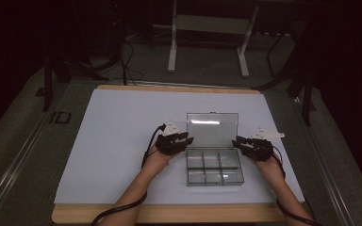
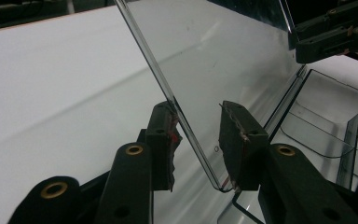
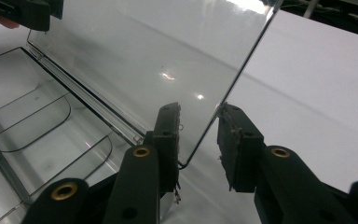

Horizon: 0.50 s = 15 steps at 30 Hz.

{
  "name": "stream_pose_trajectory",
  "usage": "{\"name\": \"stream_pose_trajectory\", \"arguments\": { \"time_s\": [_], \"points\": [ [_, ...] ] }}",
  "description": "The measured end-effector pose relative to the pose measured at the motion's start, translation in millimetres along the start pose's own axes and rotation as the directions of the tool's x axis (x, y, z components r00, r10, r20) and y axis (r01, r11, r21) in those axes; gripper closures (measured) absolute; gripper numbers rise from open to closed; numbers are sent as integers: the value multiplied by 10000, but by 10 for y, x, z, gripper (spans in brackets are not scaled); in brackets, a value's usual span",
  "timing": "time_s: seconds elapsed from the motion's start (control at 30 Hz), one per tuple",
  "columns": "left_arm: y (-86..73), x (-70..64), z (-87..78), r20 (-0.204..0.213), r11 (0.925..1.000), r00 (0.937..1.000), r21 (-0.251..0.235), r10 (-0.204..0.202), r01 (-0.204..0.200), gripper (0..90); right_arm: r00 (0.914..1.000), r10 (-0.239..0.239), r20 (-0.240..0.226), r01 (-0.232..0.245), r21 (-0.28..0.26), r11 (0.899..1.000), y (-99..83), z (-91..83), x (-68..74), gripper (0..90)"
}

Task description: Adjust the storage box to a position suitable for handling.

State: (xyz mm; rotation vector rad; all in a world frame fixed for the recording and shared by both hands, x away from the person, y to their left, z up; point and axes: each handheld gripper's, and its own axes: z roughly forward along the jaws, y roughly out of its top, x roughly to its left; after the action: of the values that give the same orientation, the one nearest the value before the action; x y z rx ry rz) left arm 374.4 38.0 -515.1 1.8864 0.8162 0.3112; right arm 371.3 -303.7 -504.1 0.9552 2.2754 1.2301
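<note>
A clear plastic compartment box (image 1: 214, 182) lies on the white sheet with its lid (image 1: 212, 128) standing up at the far side. My left gripper (image 1: 187, 140) is at the lid's left edge. In the left gripper view, the left gripper (image 2: 198, 109) is open and straddles the lid (image 2: 223, 56) near its lower corner. My right gripper (image 1: 236, 141) is at the lid's right edge. In the right gripper view, the right gripper (image 3: 199, 109) is open with the lid's (image 3: 144, 51) corner between its jaws. The compartments (image 3: 37, 126) look empty.
The white sheet (image 1: 118, 136) covers a wooden table whose front edge (image 1: 179, 214) shows near the person. Both forearms reach in from the bottom. Behind the table stand a metal frame's legs (image 1: 172, 52) and cables on a dark floor.
</note>
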Motion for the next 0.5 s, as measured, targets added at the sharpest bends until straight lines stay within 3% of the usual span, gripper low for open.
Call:
{"name": "stream_pose_trajectory", "arguments": {
  "time_s": [0.13, 0.5],
  "points": [
    [-1, 5, 10, 56, 9999, 10000, 117, 82, -82, 650, 10000, 47, 11, -47, 66, 10000, 5, 5, 3, 680],
    [-23, 14, 28, 110, 9995, 9995, 116, -310, 308, 639, 9996, 296, -41, -295, 269, 9992, 10, 27, 9, 649]
  ]
}}
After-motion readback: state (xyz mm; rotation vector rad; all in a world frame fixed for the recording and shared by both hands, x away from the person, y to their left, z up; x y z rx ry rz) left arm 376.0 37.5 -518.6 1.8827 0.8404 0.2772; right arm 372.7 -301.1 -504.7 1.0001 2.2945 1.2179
